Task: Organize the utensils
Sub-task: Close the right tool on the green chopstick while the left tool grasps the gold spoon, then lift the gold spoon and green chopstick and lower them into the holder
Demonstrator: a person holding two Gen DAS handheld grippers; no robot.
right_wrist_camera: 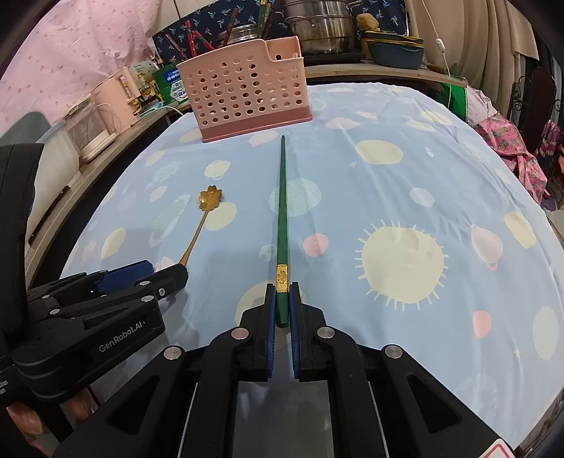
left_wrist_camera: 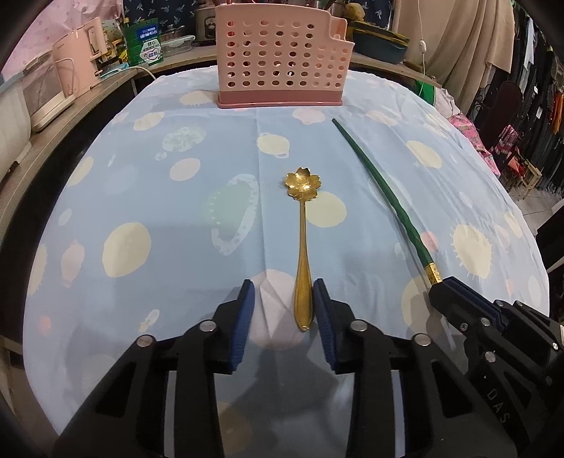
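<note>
A gold spoon (left_wrist_camera: pixel 302 225) with a flower-shaped bowl lies on the blue patterned tablecloth (left_wrist_camera: pixel 158 197), handle toward me. My left gripper (left_wrist_camera: pixel 283 285) straddles the handle end. The right pad touches the handle and the left pad stands clear of it, so the jaws are open. A long green chopstick (right_wrist_camera: pixel 282 211) with a gold band lies pointing at the pink perforated utensil holder (right_wrist_camera: pixel 246 95). My right gripper (right_wrist_camera: pixel 282 287) is shut on its thick end. The left wrist view shows the chopstick (left_wrist_camera: pixel 384 190) to the right of the spoon and the holder (left_wrist_camera: pixel 278 60) at the far edge.
A wooden ledge along the left side carries a pink kettle (right_wrist_camera: pixel 116 91) and boxes. Steel pots (right_wrist_camera: pixel 324 24) and a blue dish (right_wrist_camera: pixel 394 49) stand behind the holder. Clothes hang at the right (left_wrist_camera: pixel 528 105). Several utensils stick up behind the holder (right_wrist_camera: pixel 197 38).
</note>
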